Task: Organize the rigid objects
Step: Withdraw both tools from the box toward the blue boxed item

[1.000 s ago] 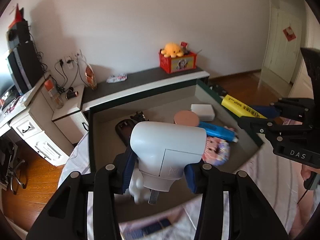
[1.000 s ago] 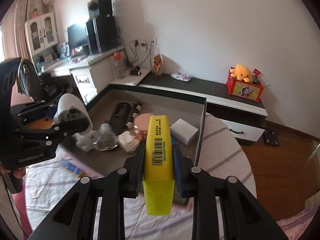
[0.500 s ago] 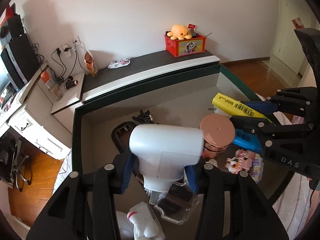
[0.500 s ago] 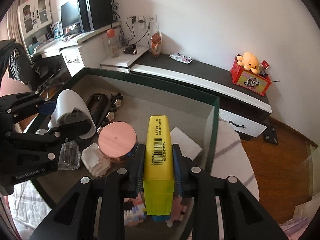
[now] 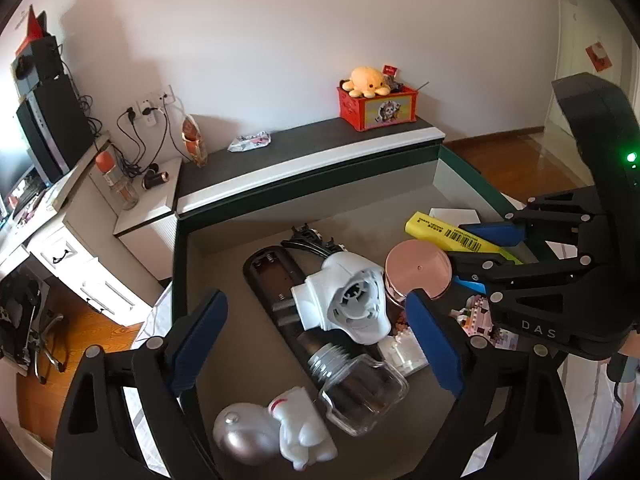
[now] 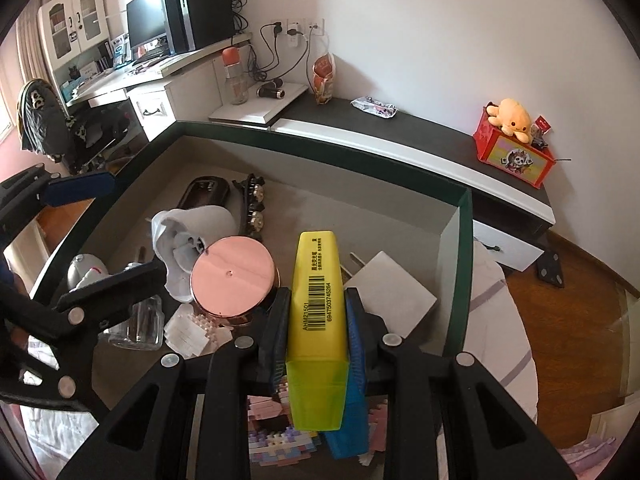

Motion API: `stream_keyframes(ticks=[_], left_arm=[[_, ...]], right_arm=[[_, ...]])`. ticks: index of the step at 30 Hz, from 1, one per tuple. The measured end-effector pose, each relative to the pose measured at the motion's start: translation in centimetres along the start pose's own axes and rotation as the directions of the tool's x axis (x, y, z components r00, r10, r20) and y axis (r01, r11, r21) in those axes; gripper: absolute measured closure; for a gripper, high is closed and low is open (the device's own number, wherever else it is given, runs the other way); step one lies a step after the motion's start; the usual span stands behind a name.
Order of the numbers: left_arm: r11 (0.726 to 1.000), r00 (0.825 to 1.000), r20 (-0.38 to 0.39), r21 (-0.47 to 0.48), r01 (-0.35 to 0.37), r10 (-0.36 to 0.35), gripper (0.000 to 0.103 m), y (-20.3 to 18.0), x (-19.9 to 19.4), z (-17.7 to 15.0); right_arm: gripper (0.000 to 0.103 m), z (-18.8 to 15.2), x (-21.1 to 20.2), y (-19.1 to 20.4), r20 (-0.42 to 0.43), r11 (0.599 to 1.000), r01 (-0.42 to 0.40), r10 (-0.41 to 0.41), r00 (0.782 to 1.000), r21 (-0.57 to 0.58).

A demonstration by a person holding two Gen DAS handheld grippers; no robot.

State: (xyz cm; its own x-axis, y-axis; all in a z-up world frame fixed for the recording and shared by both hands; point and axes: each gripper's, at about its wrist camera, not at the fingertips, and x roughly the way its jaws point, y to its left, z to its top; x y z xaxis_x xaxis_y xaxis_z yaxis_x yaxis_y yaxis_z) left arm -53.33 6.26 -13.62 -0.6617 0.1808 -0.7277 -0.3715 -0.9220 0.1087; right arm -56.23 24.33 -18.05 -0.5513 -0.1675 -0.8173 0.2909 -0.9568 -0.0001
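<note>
A grey box with a green rim (image 5: 179,240) holds the objects. The white plastic adapter (image 5: 348,300) lies loose in it on a black remote (image 5: 276,276), below my left gripper (image 5: 312,308), whose jaws are opening with nothing pressed between the pads. My right gripper (image 6: 316,300) is shut on a yellow highlighter (image 6: 318,292) and hangs over the box's right part, above a blue item (image 6: 348,428) and pastel block models. In the left wrist view the right gripper (image 5: 468,244) and highlighter (image 5: 444,232) sit beside a pink-lidded jar (image 5: 418,266).
Also in the box: a clear glass jar (image 5: 360,388), a white figurine with a silver ball (image 5: 296,432), a white block model (image 6: 188,332), a white flat charger (image 6: 388,300) and a black hair clip (image 6: 252,200). A low shelf (image 6: 400,128) runs behind it.
My left gripper's jaws have spread and the white adapter has dropped from them onto the remote. My right gripper with the highlighter has come down over the box.
</note>
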Motion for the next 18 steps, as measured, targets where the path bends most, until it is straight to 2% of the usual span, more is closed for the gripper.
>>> stream_keyframes(ticks=[7, 8, 9, 11, 14, 18], left_arm=[[1.000, 1.000, 0.008, -0.012, -0.006, 0.006, 0.008, 0.5, -1.5, -0.9], [1.000, 1.000, 0.011, -0.016, -0.008, 0.008, 0.007, 0.6, -1.9, -1.1], [1.000, 1.000, 0.013, -0.017, -0.009, 0.009, 0.007, 0.6, -2.1, -1.3], [1.000, 1.000, 0.024, -0.019, -0.017, 0.018, 0.006, 0.7, -3.1, -1.7], [0.999, 0.999, 0.040, -0.024, -0.022, 0.023, 0.003, 0.8, -4.5, -2.2], [0.999, 0.997, 0.069, -0.027, -0.032, 0.034, 0.001, 0.6, -6.9, -3.1]], right_arm=[[0.075, -0.5, -0.4, 0.5, -0.005, 0.999, -0.030, 0.030, 1.000, 0.010], [0.072, -0.6, -0.7, 0.5, 0.002, 1.000, -0.019, 0.019, 1.000, 0.015], [0.062, -0.7, -1.3, 0.5, 0.012, 1.000, -0.003, 0.003, 1.000, 0.019], [0.048, -1.0, -2.5, 0.6, 0.038, 1.000, 0.011, -0.011, 0.999, 0.017], [0.044, -1.6, -4.6, 1.0, 0.073, 1.000, 0.023, -0.024, 0.997, 0.014], [0.023, -2.8, -7.4, 1.6, 0.119, 0.999, 0.046, -0.047, 0.992, 0.009]])
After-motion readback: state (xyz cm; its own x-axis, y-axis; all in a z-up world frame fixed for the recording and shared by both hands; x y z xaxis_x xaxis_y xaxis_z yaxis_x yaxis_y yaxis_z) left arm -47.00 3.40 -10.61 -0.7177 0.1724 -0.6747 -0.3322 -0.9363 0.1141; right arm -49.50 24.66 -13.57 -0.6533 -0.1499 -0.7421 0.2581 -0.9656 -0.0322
